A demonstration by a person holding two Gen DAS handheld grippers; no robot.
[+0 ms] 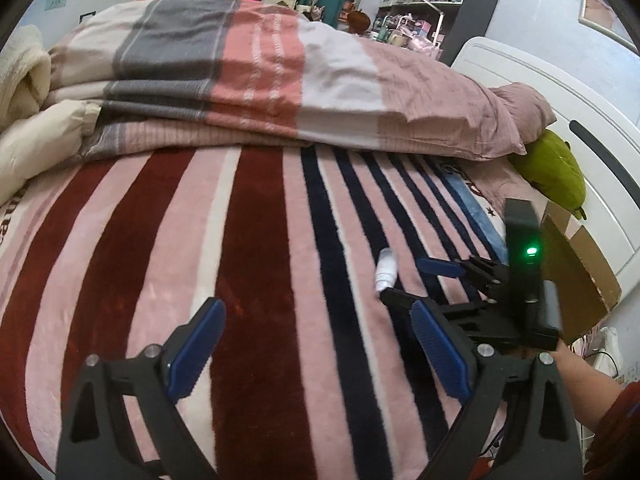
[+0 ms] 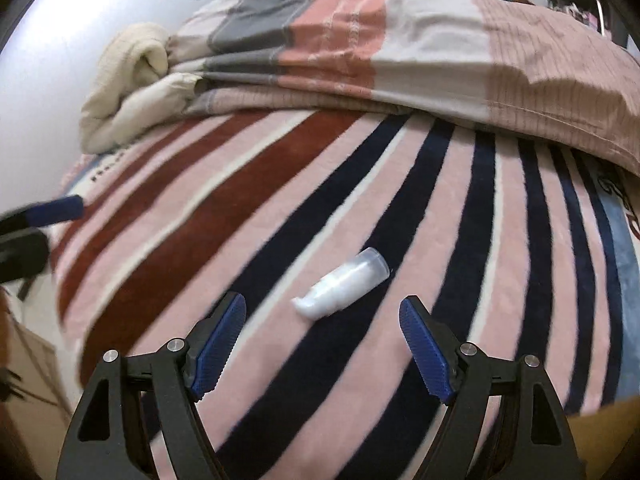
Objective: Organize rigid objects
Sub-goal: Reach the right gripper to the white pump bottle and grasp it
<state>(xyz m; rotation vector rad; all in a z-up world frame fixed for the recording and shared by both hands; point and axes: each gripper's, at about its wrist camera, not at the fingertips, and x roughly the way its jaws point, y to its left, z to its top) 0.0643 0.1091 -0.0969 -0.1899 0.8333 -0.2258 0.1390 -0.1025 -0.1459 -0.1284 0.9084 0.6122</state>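
A small white pump bottle with a clear cap (image 2: 344, 284) lies on its side on the striped blanket (image 2: 280, 200). My right gripper (image 2: 322, 312) is open, its blue pads on either side of the bottle's near end, not touching it. In the left wrist view the bottle (image 1: 386, 270) lies right of centre, with the right gripper (image 1: 408, 286) beside it. My left gripper (image 1: 318, 320) is open and empty above the blanket (image 1: 240, 260), to the left of the bottle. Its tip shows at the left edge of the right wrist view (image 2: 60, 206).
A folded pink, grey and white duvet (image 1: 260, 68) lies across the far side of the bed, with a cream blanket (image 2: 132, 76) at its left. A green plush toy (image 1: 556, 172), a white headboard (image 1: 560, 92) and a cardboard box (image 1: 580, 272) are on the right.
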